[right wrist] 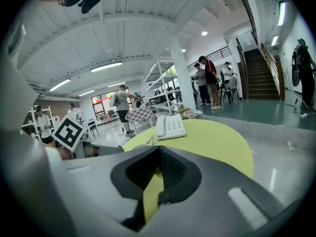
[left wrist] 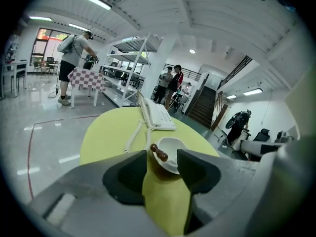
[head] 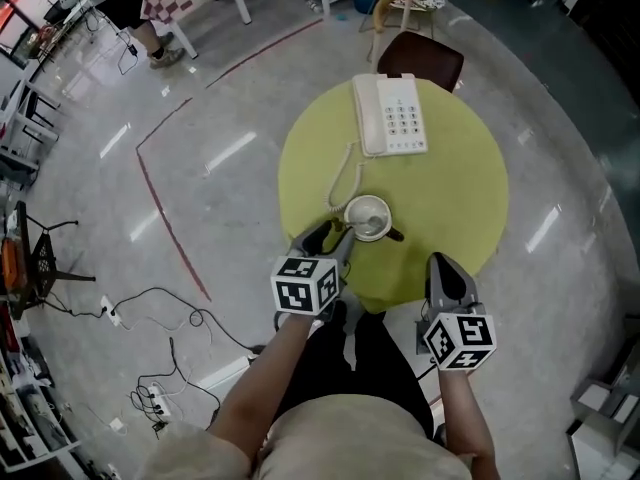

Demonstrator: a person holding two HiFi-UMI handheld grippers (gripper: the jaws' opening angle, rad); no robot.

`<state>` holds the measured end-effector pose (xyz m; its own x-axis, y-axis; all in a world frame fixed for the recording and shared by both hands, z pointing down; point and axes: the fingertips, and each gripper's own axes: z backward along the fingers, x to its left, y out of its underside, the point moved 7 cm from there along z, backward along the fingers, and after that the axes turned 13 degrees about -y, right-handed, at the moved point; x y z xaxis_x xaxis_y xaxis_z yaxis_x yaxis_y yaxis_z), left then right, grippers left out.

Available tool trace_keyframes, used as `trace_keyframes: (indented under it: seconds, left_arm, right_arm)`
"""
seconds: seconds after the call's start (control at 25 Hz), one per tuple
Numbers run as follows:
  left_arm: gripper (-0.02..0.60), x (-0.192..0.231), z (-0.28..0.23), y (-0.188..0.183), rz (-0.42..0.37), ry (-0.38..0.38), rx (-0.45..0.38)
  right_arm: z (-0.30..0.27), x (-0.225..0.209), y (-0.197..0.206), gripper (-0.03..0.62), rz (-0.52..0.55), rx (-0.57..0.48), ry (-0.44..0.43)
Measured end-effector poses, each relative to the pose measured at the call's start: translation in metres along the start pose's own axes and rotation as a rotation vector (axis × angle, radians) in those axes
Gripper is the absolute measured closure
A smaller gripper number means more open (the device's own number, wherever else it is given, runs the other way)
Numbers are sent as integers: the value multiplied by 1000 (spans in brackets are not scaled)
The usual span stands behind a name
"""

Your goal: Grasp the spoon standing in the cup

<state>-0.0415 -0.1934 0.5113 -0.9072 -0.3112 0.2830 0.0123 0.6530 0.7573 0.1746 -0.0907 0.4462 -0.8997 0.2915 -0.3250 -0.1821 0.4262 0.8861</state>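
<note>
A white cup [head: 368, 218] stands near the front of the round yellow-green table [head: 300, 148]. In it stands a spoon [left wrist: 159, 152] with a brown beaded handle that leans out over the rim. My left gripper [head: 330, 236] is just short of the cup at its lower left. It is open, and in the left gripper view the cup [left wrist: 174, 154] and spoon show in the gap ahead of its jaws [left wrist: 161, 158]. My right gripper [head: 445, 266] hovers at the table's front edge, right of the cup, with its jaws [right wrist: 157, 154] shut on nothing.
A white desk phone [head: 392, 113] lies at the table's far side, and its coiled cord [head: 343, 178] runs toward the cup. A dark red chair [head: 420, 60] stands behind the table. Cables [head: 150, 313] lie on the floor to the left. People stand far off.
</note>
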Motion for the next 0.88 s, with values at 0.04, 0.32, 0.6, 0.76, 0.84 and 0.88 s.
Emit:
trace_keyframes:
  seconds: [0.04,0.32,0.6,0.76,0.84,0.88]
  left_arm:
    - [382,0,-2,0,10,-5,1]
    - [388,2,-9,3,53,-41,10]
    - [421,2,-14,3,66,-76,3]
    - [453,1,-13,4,53,-111,3]
    - [472,0,-12,4,49,-122,-2]
    - [480,0,-12,5,49,-126,-5]
  right_arm:
    - [-2,-3,-1,592,-1,1,-5]
    - [-14,-16,-3,592,-3,21,-43]
    - [-22,-22,-2,592,0,43,-78]
    - [-24,-22,0,592,1,54,-97]
    - [-23,-21,1,592,2,57,-103]
    - [-24,-22,1,592,2,57,-105]
